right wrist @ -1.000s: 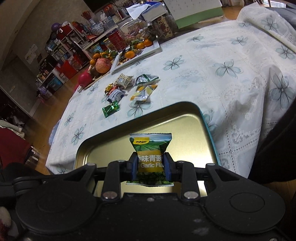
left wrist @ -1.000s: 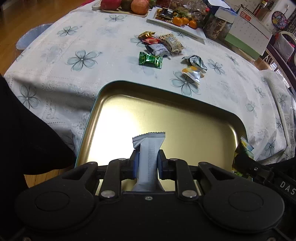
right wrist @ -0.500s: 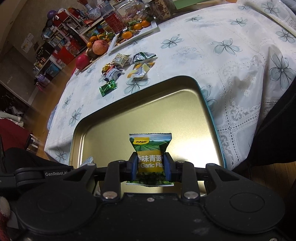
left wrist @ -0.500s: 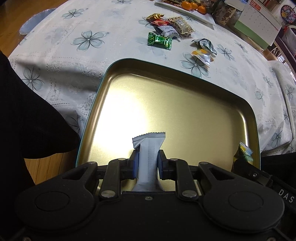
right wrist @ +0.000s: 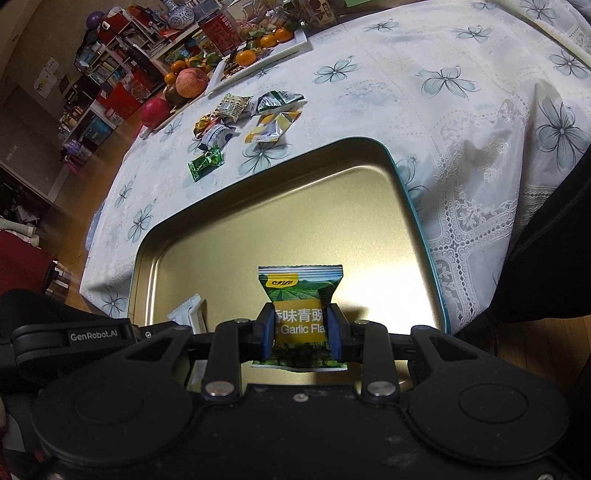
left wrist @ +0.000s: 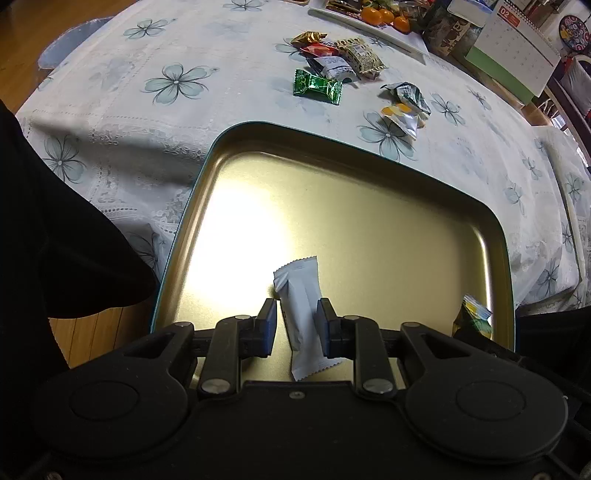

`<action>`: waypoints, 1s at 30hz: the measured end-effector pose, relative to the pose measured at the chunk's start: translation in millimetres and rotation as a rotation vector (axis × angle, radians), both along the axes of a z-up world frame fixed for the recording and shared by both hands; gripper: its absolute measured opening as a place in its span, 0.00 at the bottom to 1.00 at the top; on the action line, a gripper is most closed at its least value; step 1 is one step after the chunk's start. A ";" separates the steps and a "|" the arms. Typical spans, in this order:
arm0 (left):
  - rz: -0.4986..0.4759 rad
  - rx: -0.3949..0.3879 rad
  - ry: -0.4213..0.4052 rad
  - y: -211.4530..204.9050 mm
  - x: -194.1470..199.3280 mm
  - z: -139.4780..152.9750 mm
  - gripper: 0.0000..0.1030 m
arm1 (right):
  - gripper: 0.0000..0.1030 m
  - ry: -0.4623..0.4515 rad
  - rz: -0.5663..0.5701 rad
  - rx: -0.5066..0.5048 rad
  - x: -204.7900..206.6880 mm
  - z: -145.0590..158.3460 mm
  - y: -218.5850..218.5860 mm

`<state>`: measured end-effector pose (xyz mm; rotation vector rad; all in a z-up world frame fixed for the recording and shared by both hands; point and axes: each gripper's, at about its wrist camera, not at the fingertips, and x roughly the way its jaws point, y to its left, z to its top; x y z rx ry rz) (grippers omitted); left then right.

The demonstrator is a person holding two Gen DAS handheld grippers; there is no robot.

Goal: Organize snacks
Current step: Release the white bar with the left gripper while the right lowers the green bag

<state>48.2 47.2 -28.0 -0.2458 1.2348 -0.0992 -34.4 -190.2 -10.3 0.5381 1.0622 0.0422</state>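
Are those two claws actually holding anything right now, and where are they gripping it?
The right gripper pinches the green garlic-flavour packet across its middle. The left gripper has just opened; the white bar lies loose between its jaws.

A desk calendar, oranges and an apple sit beyond.

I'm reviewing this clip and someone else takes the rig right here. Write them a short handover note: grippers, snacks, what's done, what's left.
Left gripper: jaws have just been opening; the white bar sits loose between them, tilted, over the tin tray. Treat it as released.
Right gripper: shut on the green garlic pack, over the same tray, not yet let go.
Done: two snacks brought to the tray.
Left: release the garlic pack, then fetch the loose snacks on the tablecloth beyond the tray: green candy, orange-and-white pack, and the small pile behind them.
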 end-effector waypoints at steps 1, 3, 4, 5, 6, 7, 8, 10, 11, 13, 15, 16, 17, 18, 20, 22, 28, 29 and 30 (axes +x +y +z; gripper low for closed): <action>0.002 -0.002 0.001 0.5 0.2 -0.2 0.31 | 0.30 0.002 0.000 -0.001 0.1 -0.4 -0.1; 0.004 -0.005 0.002 1.0 0.4 -0.4 0.31 | 0.32 0.004 0.000 -0.001 0.4 -0.6 -0.1; 0.004 -0.005 0.002 1.3 0.7 -0.5 0.31 | 0.32 0.003 0.000 -0.003 0.4 -0.3 -0.2; 0.003 -0.004 0.002 1.4 0.7 -0.6 0.31 | 0.32 0.001 -0.002 -0.005 0.4 0.1 -0.5; 0.002 -0.004 0.002 1.3 0.8 -0.6 0.31 | 0.32 -0.003 -0.002 -0.006 0.1 0.4 -0.7; 0.001 -0.004 0.003 1.3 0.9 -0.7 0.31 | 0.32 -0.005 -0.004 -0.006 0.0 0.6 -1.1; -0.001 -0.003 0.003 1.0 0.6 -0.6 0.31 | 0.32 -0.006 -0.006 -0.004 -0.1 0.6 -1.5; -0.004 0.000 0.001 0.5 0.6 -0.4 0.31 | 0.32 -0.005 -0.008 -0.003 -0.4 0.4 -2.3; -0.005 0.001 0.000 0.1 0.2 -0.3 0.31 | 0.32 -0.005 -0.009 -0.003 -0.7 0.4 -2.1; -0.006 0.002 -0.001 -0.2 0.2 -0.3 0.31 | 0.32 -0.006 -0.009 -0.003 -0.3 0.5 -2.1; -0.005 0.003 0.000 -0.3 0.0 -0.4 0.31 | 0.32 -0.005 -0.009 -0.003 -0.4 0.6 -1.9; -0.006 0.004 0.000 -0.3 0.0 -0.4 0.31 | 0.32 -0.005 -0.009 -0.003 -0.3 0.6 -2.1; -0.005 0.004 -0.001 -0.4 0.0 -0.3 0.31 | 0.32 -0.006 -0.009 -0.003 -0.3 0.7 -2.0; -0.004 0.004 -0.001 -0.6 0.0 -0.1 0.31 | 0.32 -0.006 -0.009 -0.004 -0.3 0.6 -2.0; -0.005 0.004 -0.001 -0.6 0.0 -0.1 0.31 | 0.32 -0.007 -0.009 -0.004 -0.8 1.1 -1.3; -0.004 0.004 -0.003 -0.8 -0.3 0.8 0.31 | 0.32 -0.010 -0.009 -0.006 -1.0 2.0 -1.3; -0.003 0.010 -0.021 -2.5 -2.2 5.7 0.31 | 0.32 -0.022 -0.008 -0.016 -2.1 7.0 -0.4; -0.002 0.011 -0.030 -2.7 -2.9 7.5 0.31 | 0.32 -0.025 -0.007 -0.016 -2.0 7.7 -0.3; -0.001 0.012 -0.041 -2.8 -4.0 9.5 0.31 | 0.32 -0.028 -0.007 -0.014 -2.4 8.5 -0.3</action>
